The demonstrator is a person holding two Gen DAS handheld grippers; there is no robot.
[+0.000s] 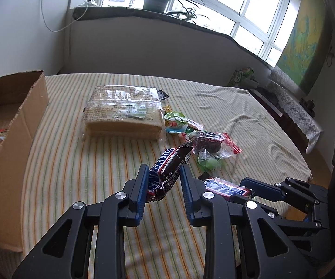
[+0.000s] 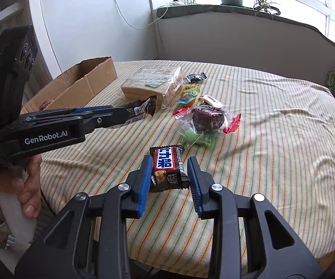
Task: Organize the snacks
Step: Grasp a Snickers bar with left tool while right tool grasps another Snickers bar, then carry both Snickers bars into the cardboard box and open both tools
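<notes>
Lifting two chocolate bars at once looks like the step in hand. The left tongs [image 1: 164, 181] pinch a Snickers bar [image 1: 167, 174] across its width, its far end angled up and away from the striped bedcover [image 1: 74, 162]. The right tongs [image 2: 168, 177] pinch a second, shorter chocolate bar [image 2: 168, 168] in a brown wrapper with blue lettering; it sits between the blue pads with its far end tipped up. Both bars appear just clear of the cover, though how far cannot be told.

The next move, as I judge it, calls for carrying both bars over to the open cardboard box [image 1: 16, 121] at the left edge of the bed and letting them go inside it. The left tongs are the nearer to it; the right must cross behind or follow, so the two need to keep from bumping, since they are close together now.

Other snacks wait on the bed: a big clear pack of wafers [image 1: 123, 114] near the box, a small jelly cup [image 1: 175, 123], a dark cake in a clear wrapper with red ends [image 1: 210, 144] and a green sweet [image 1: 210, 162] just beside it. None lies between the tongs and the box; its raised cardboard wall is the only thing to clear. A person's hand [image 2: 25, 186] grips the left handle.
</notes>
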